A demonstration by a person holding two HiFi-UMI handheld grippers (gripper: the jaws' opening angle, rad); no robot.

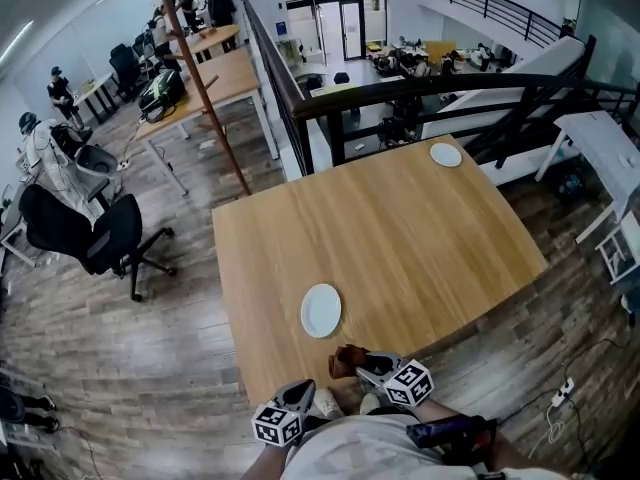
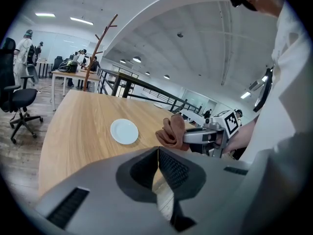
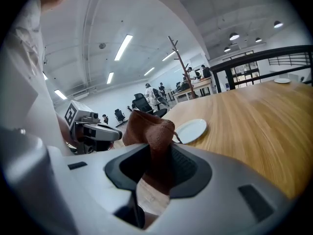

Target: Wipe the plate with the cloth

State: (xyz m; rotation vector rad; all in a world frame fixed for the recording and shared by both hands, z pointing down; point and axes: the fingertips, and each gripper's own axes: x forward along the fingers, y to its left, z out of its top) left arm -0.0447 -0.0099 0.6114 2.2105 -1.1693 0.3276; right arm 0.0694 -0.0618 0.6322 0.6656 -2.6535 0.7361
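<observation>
At the tabletop's (image 1: 400, 238) near edge, held a brown cloth (image 1: 343, 360) in the right gripper (image 1: 365, 366), with both jaws pressed shut on a fold of the fabric. Seen from the right gripper view, stood bunched and rumpled above the pads, cloth (image 3: 149, 129) filling the whole gap of the right gripper (image 3: 156, 168) and hanging a little below it.

Lay just beyond that, a short way in from the near edge and toward the left corner: a small white plate (image 1: 321, 310), round, flat on the wood and bare. Sat just beside the cloth on the side away from the edge, with a thin strip of wood visible between the two in the head view. Appeared again as a pale disc in the left gripper view, plate (image 2: 124, 131) to the left of the raised cloth (image 2: 171, 131) and the right gripper (image 2: 188, 137).

Hovered at the near edge, left of its partner: the left gripper (image 1: 303, 393), drawn in close to the person's body. Showed its pads closed together at the tips in its own view, left gripper (image 2: 157, 168) with nothing between them. Pointed across toward the cloth in the right gripper view, left gripper (image 3: 115, 136) well short of touching it.

Rested at the far edge, near the right corner, a second white plate (image 1: 446, 154), well apart from everything else. Stood on the wooden floor off the left edge, a black office chair (image 1: 90, 238) and a slanted wooden coat stand (image 1: 200, 78).
</observation>
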